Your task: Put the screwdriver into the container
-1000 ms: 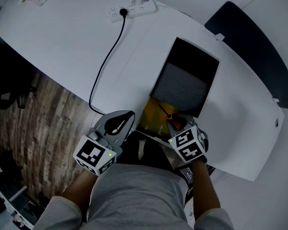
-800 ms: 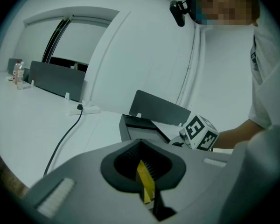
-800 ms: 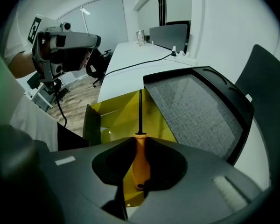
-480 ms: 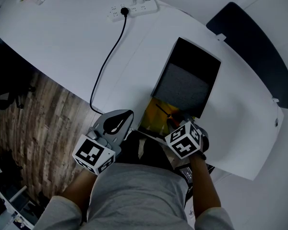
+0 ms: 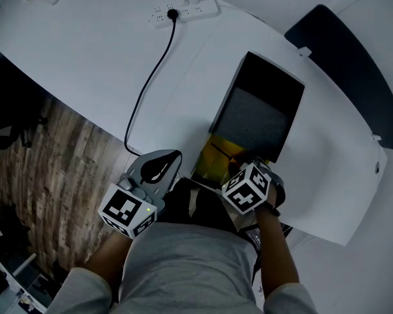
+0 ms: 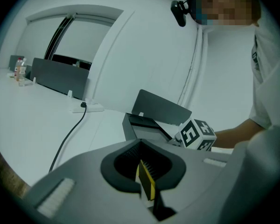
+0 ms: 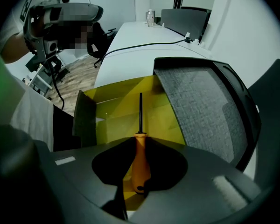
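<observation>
The container is a box with a yellow inside (image 5: 213,161) and a black lid (image 5: 259,110) lined with grey foam, open at the table's near edge. My right gripper (image 5: 239,169) is shut on the screwdriver's orange handle (image 7: 139,160). Its dark shaft (image 7: 140,112) points forward over the yellow inside (image 7: 119,113), with the foam lid (image 7: 200,108) to the right. My left gripper (image 5: 158,169) hangs left of the box near the table edge, jaws shut with nothing in them. In the left gripper view (image 6: 144,183) the black box (image 6: 144,127) and the right gripper's marker cube (image 6: 196,134) lie ahead.
A white power strip (image 5: 187,9) lies at the far side of the white table (image 5: 85,51), its black cable (image 5: 147,87) running to the near edge. Wooden floor (image 5: 46,169) shows at the left. A dark panel (image 5: 354,64) stands beyond the table at the right.
My right gripper has shifted a little left and forward with the screwdriver, its cube turning, so the tool sits further over the yellow box. The left gripper has stayed put.
</observation>
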A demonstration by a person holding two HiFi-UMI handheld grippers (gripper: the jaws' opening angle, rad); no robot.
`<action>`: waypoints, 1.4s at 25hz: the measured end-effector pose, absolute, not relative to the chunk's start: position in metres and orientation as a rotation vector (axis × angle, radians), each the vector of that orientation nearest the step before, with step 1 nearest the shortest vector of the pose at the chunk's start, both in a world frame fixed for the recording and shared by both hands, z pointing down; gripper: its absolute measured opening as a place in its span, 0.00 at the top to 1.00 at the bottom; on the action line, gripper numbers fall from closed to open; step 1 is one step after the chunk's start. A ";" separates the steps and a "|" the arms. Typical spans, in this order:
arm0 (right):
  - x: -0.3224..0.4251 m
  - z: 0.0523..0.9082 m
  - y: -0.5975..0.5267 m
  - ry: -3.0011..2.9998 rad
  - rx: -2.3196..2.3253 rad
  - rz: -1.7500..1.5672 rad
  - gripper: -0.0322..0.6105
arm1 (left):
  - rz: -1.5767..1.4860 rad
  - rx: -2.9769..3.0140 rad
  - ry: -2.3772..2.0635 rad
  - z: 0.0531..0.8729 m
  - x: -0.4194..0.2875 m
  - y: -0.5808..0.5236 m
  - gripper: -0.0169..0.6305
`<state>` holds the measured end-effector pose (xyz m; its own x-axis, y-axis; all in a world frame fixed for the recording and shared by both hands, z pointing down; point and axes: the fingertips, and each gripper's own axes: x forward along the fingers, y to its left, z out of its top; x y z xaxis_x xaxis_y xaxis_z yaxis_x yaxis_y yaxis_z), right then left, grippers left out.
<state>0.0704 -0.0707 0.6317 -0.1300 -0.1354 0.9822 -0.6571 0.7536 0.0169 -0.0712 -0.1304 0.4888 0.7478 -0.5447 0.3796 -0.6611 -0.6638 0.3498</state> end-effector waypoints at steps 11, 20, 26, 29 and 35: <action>0.069 0.634 -0.071 -1.661 0.636 0.515 0.81 | 0.346 2.473 -0.901 0.493 -0.075 -0.133 0.97; 0.069 0.634 -0.069 -1.675 0.634 0.498 0.77 | 0.348 2.467 -0.900 0.492 -0.070 -0.129 0.97; 0.067 0.627 -0.069 -1.706 0.653 0.503 0.76 | 0.343 2.466 -0.905 0.491 -0.069 -0.127 0.97; 0.066 0.620 -0.071 -1.737 0.669 0.514 0.76 | 0.342 2.464 -0.904 0.489 -0.066 -0.125 0.97; 0.071 0.604 -0.073 -1.804 0.718 0.533 0.77 | 0.338 2.480 -0.903 0.482 -0.058 -0.122 0.97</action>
<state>0.0714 -0.0729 0.6040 -0.2470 -0.2176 0.9443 -0.6957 0.7182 -0.0165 -0.0578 -0.1225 0.4817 0.7525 -0.5380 0.3800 -0.6553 -0.6695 0.3498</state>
